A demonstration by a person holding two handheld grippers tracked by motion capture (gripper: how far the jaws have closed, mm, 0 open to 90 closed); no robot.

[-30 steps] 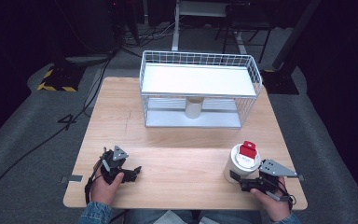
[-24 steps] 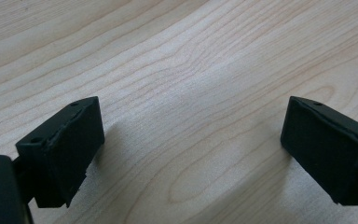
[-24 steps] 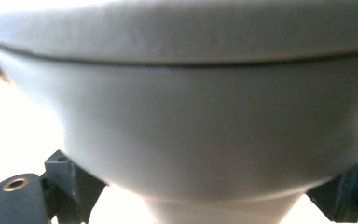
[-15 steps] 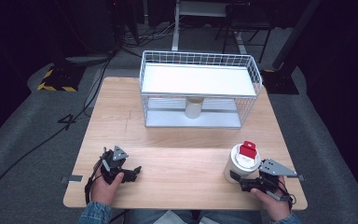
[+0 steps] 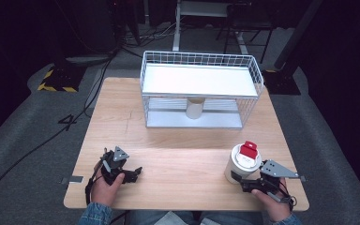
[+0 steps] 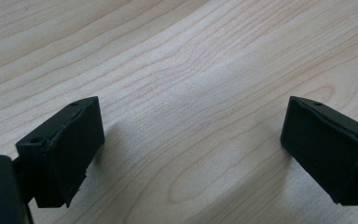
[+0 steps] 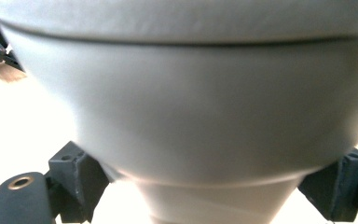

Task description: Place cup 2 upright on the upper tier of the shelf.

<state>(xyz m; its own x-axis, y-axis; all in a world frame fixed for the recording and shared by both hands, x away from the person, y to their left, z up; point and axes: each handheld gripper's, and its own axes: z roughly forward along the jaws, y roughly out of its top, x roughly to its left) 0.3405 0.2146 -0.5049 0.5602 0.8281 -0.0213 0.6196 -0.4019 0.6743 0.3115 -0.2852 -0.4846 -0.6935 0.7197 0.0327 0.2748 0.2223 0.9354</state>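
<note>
White round tub [image 5: 238, 168] with a red block [image 5: 249, 149] on top, standing on the pale wooden table [image 5: 183, 140], near the front right corner. Right beside it, the right gripper [image 5: 237, 181], held low in the person's right hand [image 5: 274, 204] and pointing at the tub's side. Seen up close in the right gripper view: white tub [image 7: 191, 116] very big and blurry, wide up high and thinner down low, with one black jaw on each side of it. Jaws just been closing in on the tub, with the tub between them. Black pads [image 7: 77, 179] right up against the white sides, but hard to tell if pressing yet or only very close.

Over on the front left of the table, the left gripper [image 5: 135, 171], held in the left hand [image 5: 108, 185], well apart from the tub. Jaws of the left gripper [image 6: 191, 149] wide apart, holding nothing, just bare wood grain between the two black pads.

At the back of the table, a white wire rack [image 5: 201, 58] with a flat white board [image 5: 197, 79] on its top level. Under that board, a small white cup [image 5: 194, 108], standing upright on the rack's lower level. Grey floor and black cables around the table.
</note>
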